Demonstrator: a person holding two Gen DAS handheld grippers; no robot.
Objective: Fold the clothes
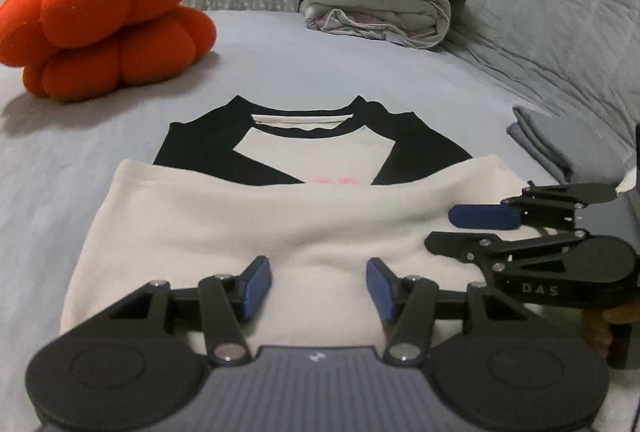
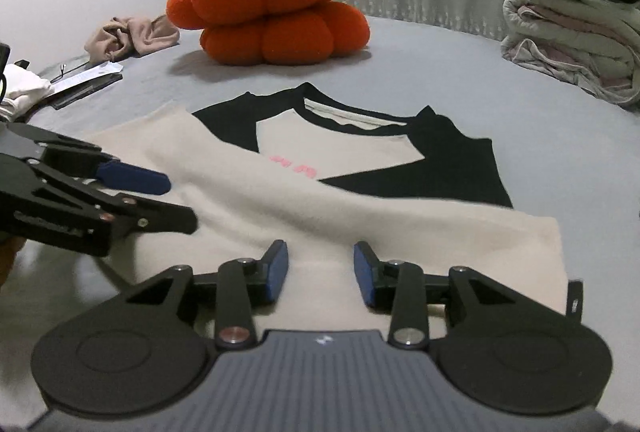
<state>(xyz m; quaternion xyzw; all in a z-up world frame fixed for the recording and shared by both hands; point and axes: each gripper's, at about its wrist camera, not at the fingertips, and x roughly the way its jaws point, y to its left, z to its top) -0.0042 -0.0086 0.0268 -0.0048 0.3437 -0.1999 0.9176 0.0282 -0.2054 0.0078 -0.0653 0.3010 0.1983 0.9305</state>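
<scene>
A cream T-shirt [image 1: 280, 224] with black raglan sleeves lies flat on the grey-blue bed sheet [image 1: 280, 64]. Its lower half is folded up over the chest, leaving the collar and part of a pink print showing. My left gripper [image 1: 319, 288] hovers open over the near fold, nothing between its blue pads. My right gripper [image 1: 444, 230] is beside it at the shirt's right edge. In the right wrist view the same shirt [image 2: 400, 228] lies ahead. There the right gripper [image 2: 320, 274] is open and empty over the near edge, with the left gripper [image 2: 180, 202] at the left.
An orange pumpkin plush [image 1: 108, 16] sits at the far left, and a folded quilt under a purple pillow [image 1: 384, 4] at the back. A folded grey cloth [image 1: 568, 148] lies to the shirt's right. A beige garment [image 2: 132, 36] and papers [image 2: 84, 76] lie far left.
</scene>
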